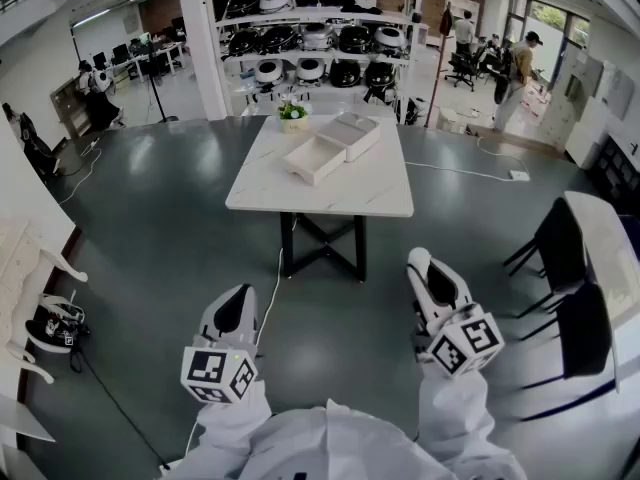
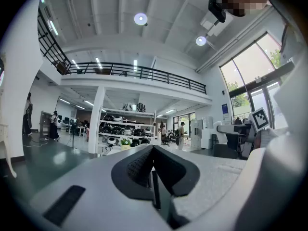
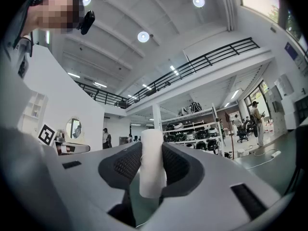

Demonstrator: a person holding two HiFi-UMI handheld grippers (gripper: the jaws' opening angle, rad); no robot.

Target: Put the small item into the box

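Note:
A white open box (image 1: pixel 318 158) and its lid (image 1: pixel 350 134) lie on a white marble-topped table (image 1: pixel 380 196) some way ahead of me. My right gripper (image 3: pixel 150 165) is shut on a small white cylinder (image 3: pixel 152 162), which stands upright between its dark pads. In the head view that right gripper (image 1: pixel 418 261) is held low at the right, well short of the table. My left gripper (image 2: pixel 153 166) has its jaws shut together with nothing between them; in the head view the left gripper (image 1: pixel 236 298) sits low at the left.
A small potted plant (image 1: pixel 293 115) stands at the table's far edge. Black chairs (image 1: pixel 565 288) and another white table (image 1: pixel 610 248) are at the right. Shelves of helmets (image 1: pixel 315 38) line the back wall. People stand at the far right (image 1: pixel 518 68) and far left.

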